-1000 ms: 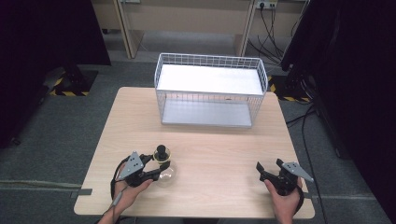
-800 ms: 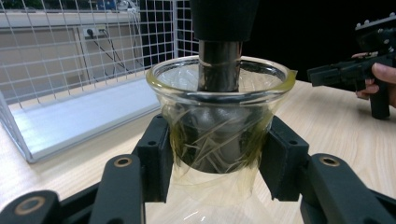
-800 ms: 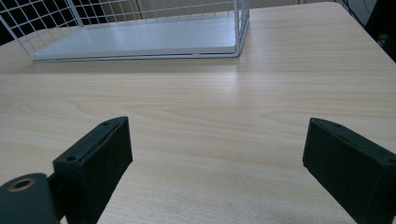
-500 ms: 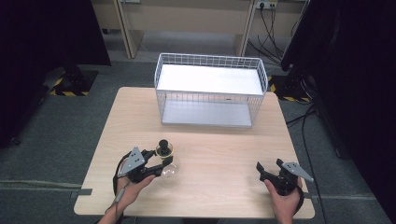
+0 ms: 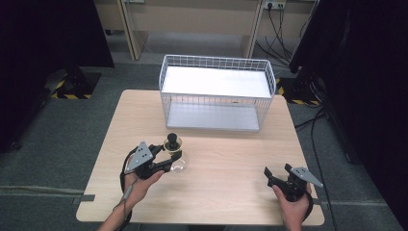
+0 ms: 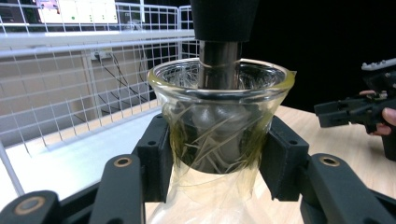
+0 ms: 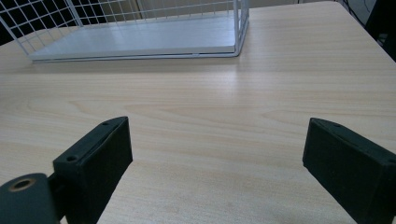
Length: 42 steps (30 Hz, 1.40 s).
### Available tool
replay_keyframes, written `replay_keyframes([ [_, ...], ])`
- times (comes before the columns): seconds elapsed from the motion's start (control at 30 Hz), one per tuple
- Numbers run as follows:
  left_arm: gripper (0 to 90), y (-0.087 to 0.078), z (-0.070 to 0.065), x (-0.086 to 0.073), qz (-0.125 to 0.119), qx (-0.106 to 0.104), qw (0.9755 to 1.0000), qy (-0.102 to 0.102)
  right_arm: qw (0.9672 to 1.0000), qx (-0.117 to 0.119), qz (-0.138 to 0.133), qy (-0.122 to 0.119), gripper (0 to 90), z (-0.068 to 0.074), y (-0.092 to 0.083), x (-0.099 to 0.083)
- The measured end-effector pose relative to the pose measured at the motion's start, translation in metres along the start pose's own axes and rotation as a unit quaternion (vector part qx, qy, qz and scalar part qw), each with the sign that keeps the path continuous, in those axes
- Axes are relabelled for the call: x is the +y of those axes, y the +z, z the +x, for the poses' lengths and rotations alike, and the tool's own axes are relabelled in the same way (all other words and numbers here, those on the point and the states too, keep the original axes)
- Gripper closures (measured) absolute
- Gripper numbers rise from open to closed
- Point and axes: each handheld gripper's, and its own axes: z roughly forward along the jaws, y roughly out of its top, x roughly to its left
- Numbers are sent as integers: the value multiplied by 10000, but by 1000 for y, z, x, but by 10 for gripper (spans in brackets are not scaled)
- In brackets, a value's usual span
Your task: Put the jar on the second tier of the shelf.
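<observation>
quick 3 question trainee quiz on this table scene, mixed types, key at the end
1. True or false: the left tool is shut on the neck of the glass bottle.
2. The right tool has its jaws: A) shut on a cup, B) open over bare table, C) shut on the basket wire.
3. Fill in: beyond the bottle stands a white wire ____.

Key: 1 true; 2 B; 3 basket.

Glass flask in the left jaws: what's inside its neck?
A black-topped stopper sits in the glass flask neck; its lower end blurs behind the glass. The pads cover the sides.
</observation>
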Motion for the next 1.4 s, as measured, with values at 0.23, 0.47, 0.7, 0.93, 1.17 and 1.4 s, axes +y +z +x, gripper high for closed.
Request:
replay_keyframes([
  [0.23, 504, 9, 3, 15, -26, 105, 9999, 88, 10000, 1, -5, -3, 85, 0, 0, 0],
  [0.47, 505, 18, 7, 26, -41, 213, 9997, 88, 10000, 3, -9, 10, 84, 0, 0, 0],
  [0.7, 505, 28, 11, 38, -55, 342, 9993, 100, 10000, 3, -9, 17, 85, 0, 0, 0],
  [0.93, 505, 37, 15, 51, -102, 456, 9988, 146, 10000, 14, -12, 32, 85, -1, 0, 0],
  [1.17, 505, 47, 18, 64, -146, 510, 9985, 154, 10000, 14, -14, 33, 84, -1, 0, 0],
  [1.4, 505, 54, 23, 76, -247, 579, 9979, 142, 10000, 17, -7, 25, 84, -1, 0, 0],
])
